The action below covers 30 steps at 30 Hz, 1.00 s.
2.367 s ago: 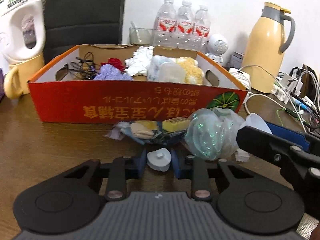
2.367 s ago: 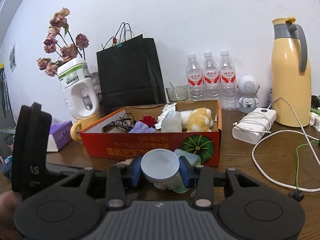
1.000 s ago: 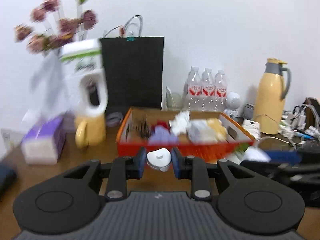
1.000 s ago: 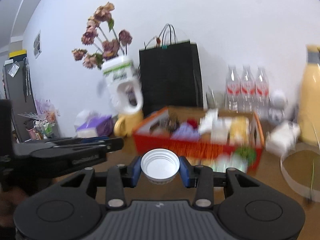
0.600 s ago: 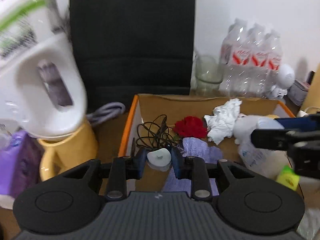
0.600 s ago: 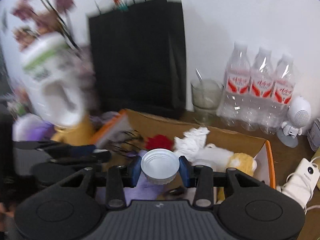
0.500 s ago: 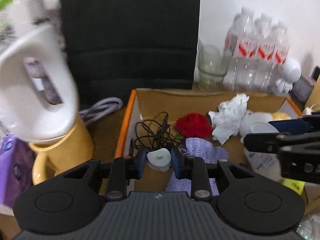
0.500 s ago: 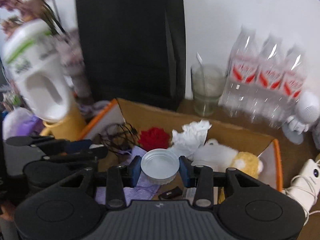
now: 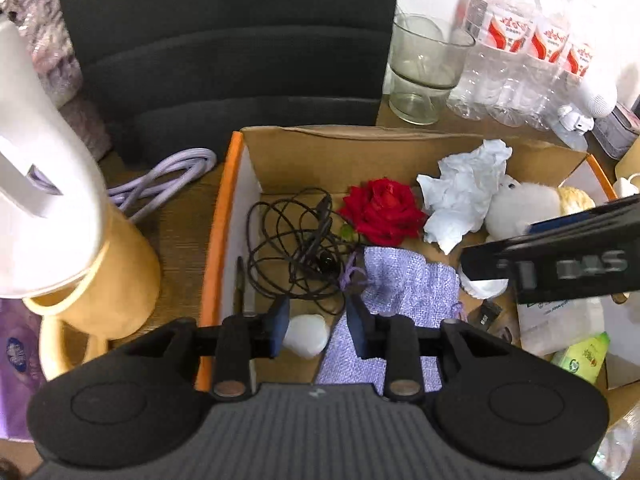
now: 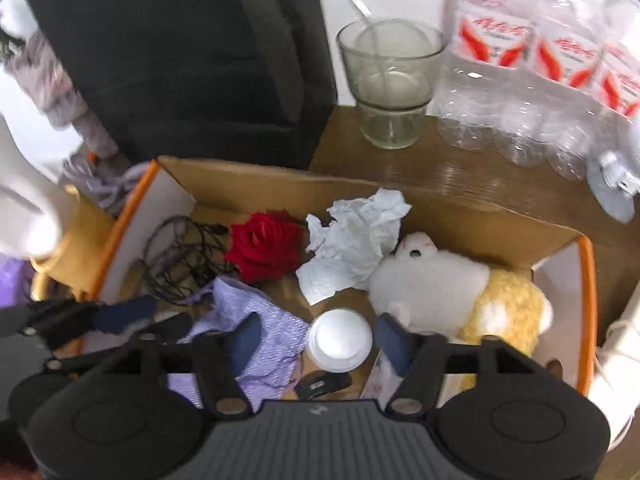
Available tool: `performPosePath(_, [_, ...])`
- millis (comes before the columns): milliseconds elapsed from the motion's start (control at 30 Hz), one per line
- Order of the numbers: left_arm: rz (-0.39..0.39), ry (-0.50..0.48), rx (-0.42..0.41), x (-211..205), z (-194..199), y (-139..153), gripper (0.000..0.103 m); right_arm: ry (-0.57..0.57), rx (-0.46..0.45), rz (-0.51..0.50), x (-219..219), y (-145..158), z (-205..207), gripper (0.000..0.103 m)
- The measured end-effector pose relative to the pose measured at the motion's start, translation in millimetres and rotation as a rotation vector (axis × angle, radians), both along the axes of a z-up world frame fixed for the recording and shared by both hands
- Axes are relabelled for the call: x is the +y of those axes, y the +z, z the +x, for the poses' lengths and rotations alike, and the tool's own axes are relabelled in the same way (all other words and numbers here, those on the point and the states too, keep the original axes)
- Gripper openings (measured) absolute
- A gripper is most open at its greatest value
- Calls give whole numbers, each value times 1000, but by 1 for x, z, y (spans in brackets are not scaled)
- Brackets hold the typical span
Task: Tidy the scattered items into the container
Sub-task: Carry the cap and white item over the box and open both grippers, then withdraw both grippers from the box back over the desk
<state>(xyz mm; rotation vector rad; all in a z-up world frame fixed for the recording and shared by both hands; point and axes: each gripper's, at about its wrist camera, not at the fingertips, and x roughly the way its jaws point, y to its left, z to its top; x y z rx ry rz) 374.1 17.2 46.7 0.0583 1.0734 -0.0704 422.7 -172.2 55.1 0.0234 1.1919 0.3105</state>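
Left wrist view — left gripper (image 9: 319, 329) spread open over the cardboard box (image 9: 224, 216), white plug (image 9: 306, 336) loose between its fingers. Right gripper (image 10: 318, 340) likewise open — white cup (image 10: 339, 339) inside the box.

Two wrist fisheyes, both close above the cardboard box (image 9: 244, 184), looking forward and down along their fingers.

The left view looks over the box's left end from behind the left gripper (image 9: 316, 326); the right view sits further right, behind the right gripper (image 10: 316, 340). Both share the red rose (image 9: 382, 210) (image 10: 264, 250), the crumpled tissue (image 9: 466, 200) (image 10: 354, 244) and the glass (image 9: 426, 68) (image 10: 390, 80) ahead; each gripper shows at the edge of the other's view.
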Motion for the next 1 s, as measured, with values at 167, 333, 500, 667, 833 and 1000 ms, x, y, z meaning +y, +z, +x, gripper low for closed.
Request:
performPosePath(167, [-3, 51, -18, 2, -9, 32, 72, -44, -54, -23, -20, 44, -23, 84])
performPosePath(333, [-39, 86, -29, -4, -25, 61, 83, -135, -30, -54, -55, 60, -51, 91])
performPosePath(500, [-61, 82, -6, -15, -48, 69, 86, -177, 6, -80, -71, 58, -85, 91])
performPosePath(667, [-58, 64, -24, -24, -73, 83, 90, -179, -38, -70, -72, 72, -112, 91])
performPosePath(833, [-49, 62, -124, -26, -103, 101, 92, -146, -146, -79, -64, 90, -139, 91])
performPosePath(1000, [-113, 55, -437, -15, -170, 93, 101, -156, -389, -68, -59, 88, -189, 92])
